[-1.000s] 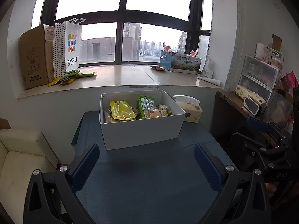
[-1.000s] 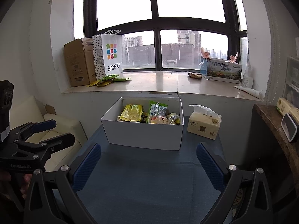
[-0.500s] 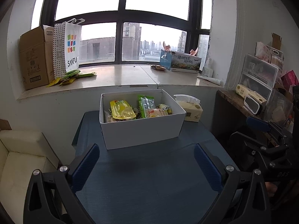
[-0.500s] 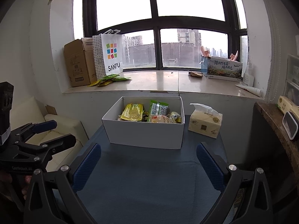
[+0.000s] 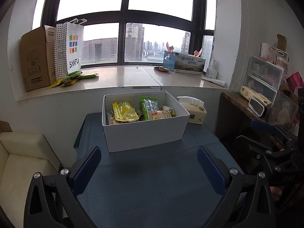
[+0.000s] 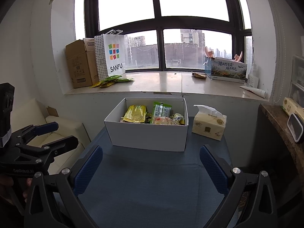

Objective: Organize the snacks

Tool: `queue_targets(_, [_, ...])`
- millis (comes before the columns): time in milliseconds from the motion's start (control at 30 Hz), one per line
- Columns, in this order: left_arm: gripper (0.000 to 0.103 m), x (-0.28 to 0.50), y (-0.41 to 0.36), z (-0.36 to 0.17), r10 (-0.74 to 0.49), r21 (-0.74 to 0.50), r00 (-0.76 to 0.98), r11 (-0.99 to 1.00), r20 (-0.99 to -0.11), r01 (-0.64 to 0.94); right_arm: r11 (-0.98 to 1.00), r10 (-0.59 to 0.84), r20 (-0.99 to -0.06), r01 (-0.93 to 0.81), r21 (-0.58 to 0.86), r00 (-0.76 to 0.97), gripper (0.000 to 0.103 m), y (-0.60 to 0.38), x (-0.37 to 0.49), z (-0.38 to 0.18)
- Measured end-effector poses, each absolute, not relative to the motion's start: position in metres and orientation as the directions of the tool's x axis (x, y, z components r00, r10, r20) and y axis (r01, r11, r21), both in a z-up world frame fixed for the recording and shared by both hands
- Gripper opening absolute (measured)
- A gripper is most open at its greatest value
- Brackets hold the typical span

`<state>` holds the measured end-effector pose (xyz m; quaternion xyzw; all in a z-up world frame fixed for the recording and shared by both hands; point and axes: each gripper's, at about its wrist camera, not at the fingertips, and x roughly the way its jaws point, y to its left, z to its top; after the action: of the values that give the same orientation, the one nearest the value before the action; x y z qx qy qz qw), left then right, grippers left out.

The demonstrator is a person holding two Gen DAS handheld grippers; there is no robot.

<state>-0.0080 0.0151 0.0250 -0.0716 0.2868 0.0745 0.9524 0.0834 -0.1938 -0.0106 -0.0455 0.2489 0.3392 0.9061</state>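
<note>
Snacks (image 5: pixel 140 111) heaped in white box (image 5: pixel 144 133) at far middle of blue bench (image 5: pixel 152 180): yellow pouch, green packet, small wrapped pieces, loosely piled. More green and yellow packets (image 5: pixel 73 77) loose on windowsill by paper bag. Left claw (image 5: pixel 150 163) spread wide, holding nothing, short of box; right claw (image 6: pixel 151 161) likewise spread and bare. Fits either box freshly filled or box awaiting emptying and sorting; no telling which.
</note>
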Motion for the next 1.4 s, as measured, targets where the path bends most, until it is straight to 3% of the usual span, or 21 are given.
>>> queue_targets(1400, [0.103,-0.0085,0.0147,0.0242,0.09,-0.087,0.82,0.982,-0.565,-0.168,0.752,0.599,-0.498,-0.655,0.079,0.627,0.103,-0.1921,0.0858,-0.0132])
